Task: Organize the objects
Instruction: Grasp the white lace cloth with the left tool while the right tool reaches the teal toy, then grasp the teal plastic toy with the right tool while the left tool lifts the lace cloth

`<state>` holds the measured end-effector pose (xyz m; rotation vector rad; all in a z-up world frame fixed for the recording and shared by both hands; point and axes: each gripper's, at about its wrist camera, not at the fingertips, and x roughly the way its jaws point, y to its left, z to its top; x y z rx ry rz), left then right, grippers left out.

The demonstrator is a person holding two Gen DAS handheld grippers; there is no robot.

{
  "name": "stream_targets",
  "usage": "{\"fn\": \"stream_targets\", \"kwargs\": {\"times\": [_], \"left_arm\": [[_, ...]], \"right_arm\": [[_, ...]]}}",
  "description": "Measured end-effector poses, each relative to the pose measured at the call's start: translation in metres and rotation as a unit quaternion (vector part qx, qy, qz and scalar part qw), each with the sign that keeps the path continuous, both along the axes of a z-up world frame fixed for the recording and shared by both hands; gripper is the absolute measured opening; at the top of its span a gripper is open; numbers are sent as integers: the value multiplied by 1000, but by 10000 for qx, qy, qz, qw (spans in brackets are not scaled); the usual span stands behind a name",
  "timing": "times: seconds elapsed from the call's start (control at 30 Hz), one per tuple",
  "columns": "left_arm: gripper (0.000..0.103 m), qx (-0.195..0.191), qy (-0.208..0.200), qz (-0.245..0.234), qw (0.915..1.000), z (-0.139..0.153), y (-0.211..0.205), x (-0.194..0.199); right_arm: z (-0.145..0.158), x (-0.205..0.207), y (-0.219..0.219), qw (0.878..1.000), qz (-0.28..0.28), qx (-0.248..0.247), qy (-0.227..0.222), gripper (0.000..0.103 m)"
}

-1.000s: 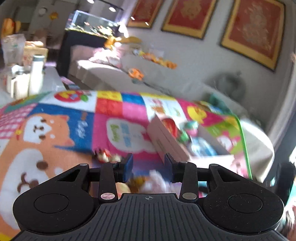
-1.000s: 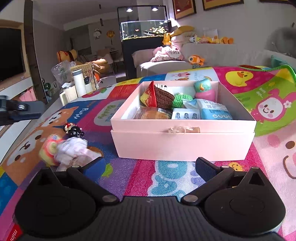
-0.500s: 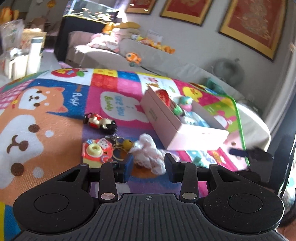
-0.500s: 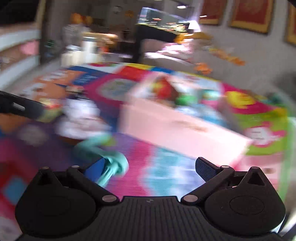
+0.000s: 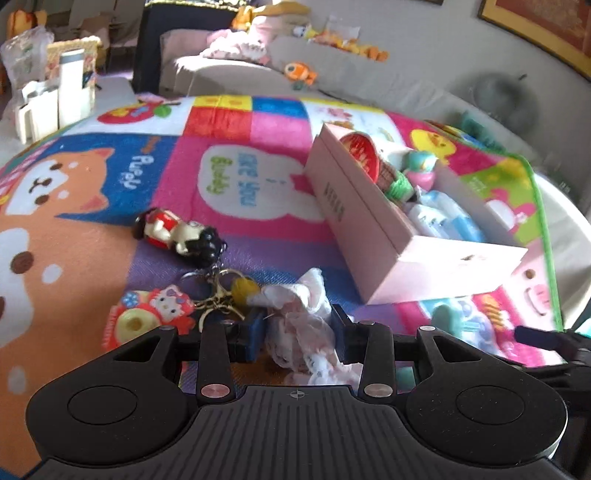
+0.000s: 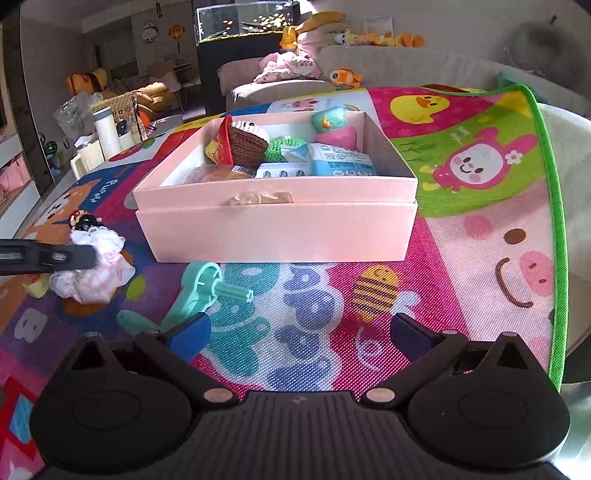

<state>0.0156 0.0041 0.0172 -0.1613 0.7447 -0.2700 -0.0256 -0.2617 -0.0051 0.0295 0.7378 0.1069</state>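
Mat [image 6: 461, 258] lies bare beside box [image 6: 277, 229]; right claw [image 6: 299, 332] agape.

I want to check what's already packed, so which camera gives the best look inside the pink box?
The right wrist view: it faces the pink box front-on from above, showing the items inside side by side. The left wrist view sees the box from its corner at a slant, so its near wall hides part of the contents.

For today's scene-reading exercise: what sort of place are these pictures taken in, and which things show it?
Most likely a family living room. A glass fish tank on a dark stand sits at the back, soft plush toys line the grey sofa, and a bright cartoon-print play mat covers the surface that holds the pink cardboard box.
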Motion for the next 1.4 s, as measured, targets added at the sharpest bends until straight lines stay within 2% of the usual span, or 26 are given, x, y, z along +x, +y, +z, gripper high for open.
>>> {"fn": "stream_targets", "kwargs": {"times": [0.1,0.13,0.17,0.4,0.47,0.53,0.67,0.77,0.9,1.03,1.17,1.23,1.27,1.3,1.4], "left_arm": [[40,174,-28,-48,9998,0,-6,1],[30,161,-32,-127,9998,0,-6,-1],[25,118,15,-252,9996,-1,-5,-3],[22,126,33,-1189,9928,1,9,-63],[22,170,-36,-1080,9940,-1,19,-77],[21,50,-94,-781,9969,-3,34,-81],[21,-543,-58,-194,9983,-8,55,-72],[21,-447,-268,-212,9984,-11,53,-77],[21,-666,-221,-182,9974,-13,58,-75],[21,-806,-200,-152,9964,-14,61,-75],[21,-836,-196,-148,9962,-15,62,-76],[21,-872,-189,-142,9959,-15,63,-76],[21,-887,-185,-140,9958,-15,64,-75],[21,-898,-183,-137,9957,-15,64,-75],[21,-895,-182,-134,9957,-15,63,-75]], "right_arm": [[-1,2,0,10000,21,14,59,103],[-1,2,1,10000,23,6,59,103],[-1,2,1,10000,27,2,63,103],[-2,3,3,9999,70,-78,96,103],[-3,4,5,9997,98,-168,124,103],[-3,4,6,9996,105,-214,141,103],[-2,4,7,9994,181,-267,160,103],[8,-13,7,9975,657,39,-257,103],[22,-24,34,9871,1322,-577,-689,103],[18,-9,55,9811,1804,-535,-455,103],[7,7,63,9813,1810,-550,-356,102],[4,14,64,9811,1870,-486,-127,90],[4,14,63,9810,1885,-441,-91,87],[6,12,63,9805,1909,-455,-96,78],[15,-2,63,9796,1921,-557,-214,72]]}}
